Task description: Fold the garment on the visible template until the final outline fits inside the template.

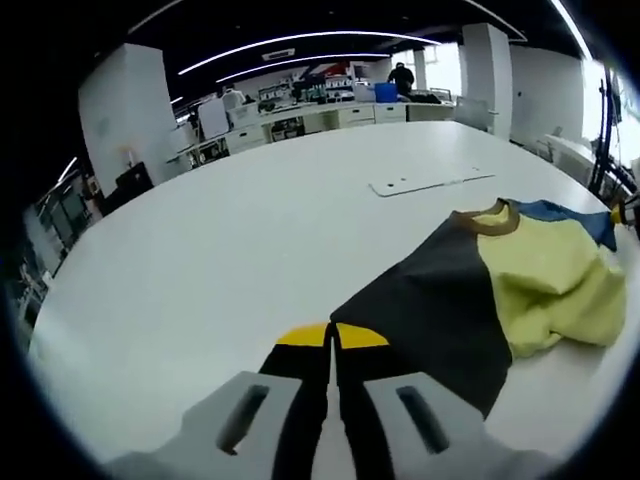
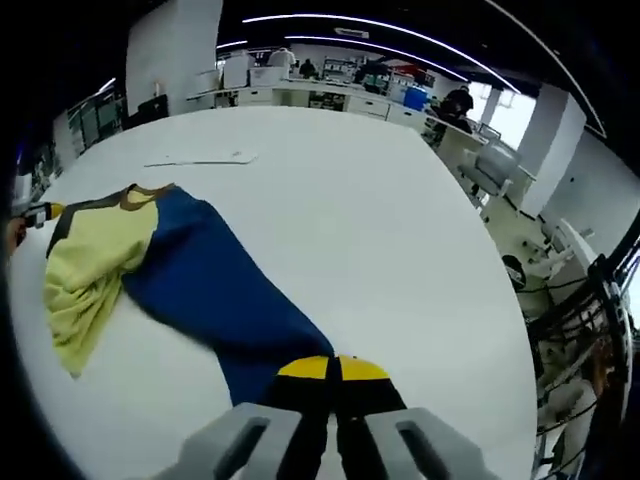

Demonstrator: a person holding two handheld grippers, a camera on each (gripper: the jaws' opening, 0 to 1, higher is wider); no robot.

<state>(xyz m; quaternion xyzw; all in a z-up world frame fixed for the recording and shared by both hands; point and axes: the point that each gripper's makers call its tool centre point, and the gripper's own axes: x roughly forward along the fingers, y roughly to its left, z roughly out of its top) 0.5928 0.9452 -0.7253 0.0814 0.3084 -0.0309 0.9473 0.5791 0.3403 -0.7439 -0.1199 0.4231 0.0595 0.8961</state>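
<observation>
Left gripper view: the left gripper, jaws pressed together, pinches the dark edge of a garment on the white worktop. Right gripper view: the right gripper, jaws likewise together, clamps the garment's blue edge.

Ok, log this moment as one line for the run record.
left hand-held gripper: shut on shirt's dark edge | right hand-held gripper: shut on shirt's blue edge | shirt: partly bunched on table | fold: not finished
</observation>
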